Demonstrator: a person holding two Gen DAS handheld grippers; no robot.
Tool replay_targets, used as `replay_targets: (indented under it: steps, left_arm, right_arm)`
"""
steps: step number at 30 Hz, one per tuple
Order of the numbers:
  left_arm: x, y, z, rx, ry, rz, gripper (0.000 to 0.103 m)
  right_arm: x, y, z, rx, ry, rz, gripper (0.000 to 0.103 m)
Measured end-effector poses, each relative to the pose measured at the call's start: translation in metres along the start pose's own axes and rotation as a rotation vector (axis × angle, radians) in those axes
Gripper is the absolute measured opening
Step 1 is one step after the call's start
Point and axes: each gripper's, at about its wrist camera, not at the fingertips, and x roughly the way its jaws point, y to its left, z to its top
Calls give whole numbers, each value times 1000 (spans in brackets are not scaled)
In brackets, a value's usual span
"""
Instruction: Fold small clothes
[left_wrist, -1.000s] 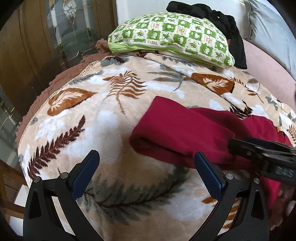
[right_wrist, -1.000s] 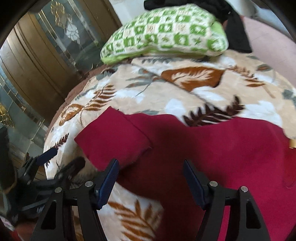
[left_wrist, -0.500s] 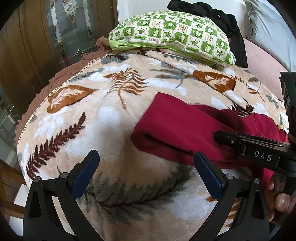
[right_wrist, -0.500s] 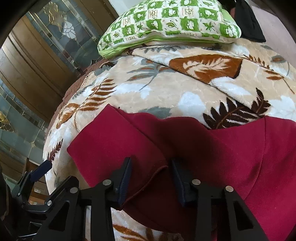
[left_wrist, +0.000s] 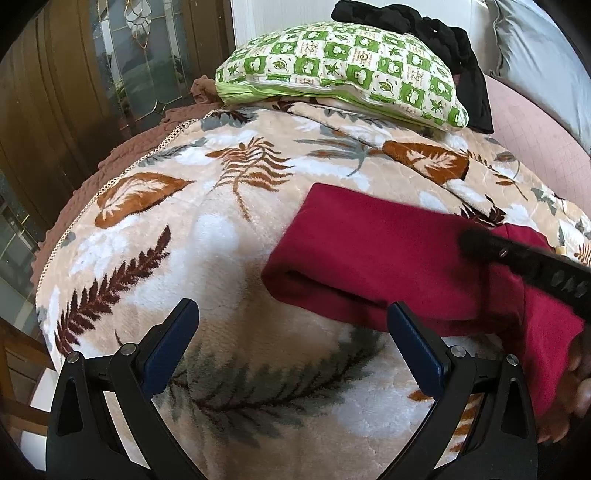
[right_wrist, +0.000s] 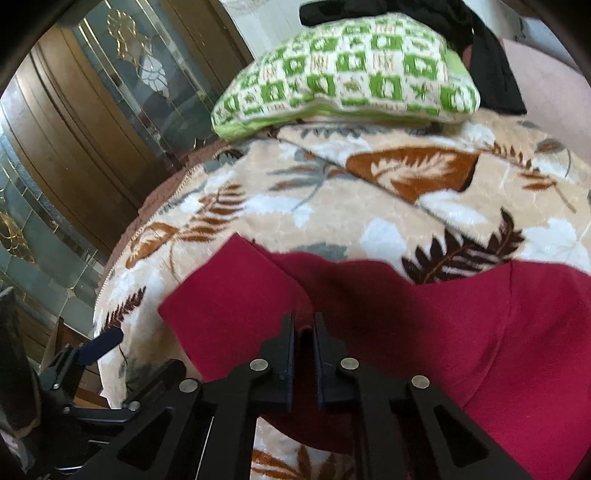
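A dark red garment (left_wrist: 369, 254) lies on the leaf-patterned blanket (left_wrist: 207, 236), its sleeve folded across toward the left. My left gripper (left_wrist: 291, 343) is open and empty, just in front of the sleeve's near edge. My right gripper (right_wrist: 303, 332) is shut on a fold of the red garment (right_wrist: 424, 332) near where the sleeve meets the body. The right gripper shows as a blurred black bar (left_wrist: 524, 262) in the left wrist view. The left gripper (right_wrist: 99, 345) shows at lower left of the right wrist view.
A green-and-white checked pillow (left_wrist: 343, 70) lies at the far end of the blanket, with black clothing (left_wrist: 443, 40) behind it. A pink sheet (left_wrist: 535, 125) and grey pillow (left_wrist: 539, 55) are at right. A wood-and-glass door (left_wrist: 110, 74) stands left of the bed edge.
My right gripper has closed from wide open onto the red garment's fold. The left gripper has stayed open and nearly still.
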Motion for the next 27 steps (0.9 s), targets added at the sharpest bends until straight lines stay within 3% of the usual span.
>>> replay_targets:
  steps: [6, 14, 21, 27]
  left_arm:
    - [-10, 2, 2, -11, -16, -10, 102]
    - [-24, -18, 1, 20, -34, -36, 102]
    - [-35, -49, 0, 70, -42, -67, 102]
    - [-41, -82, -4, 129, -46, -94, 102]
  right_arm:
    - [-60, -21, 17, 51, -118, 5, 6]
    - [-168, -80, 18, 121, -232, -103, 6]
    - [-226, -155, -11, 229, -231, -247, 6]
    - [-226, -207, -44, 322, -138, -357, 6]
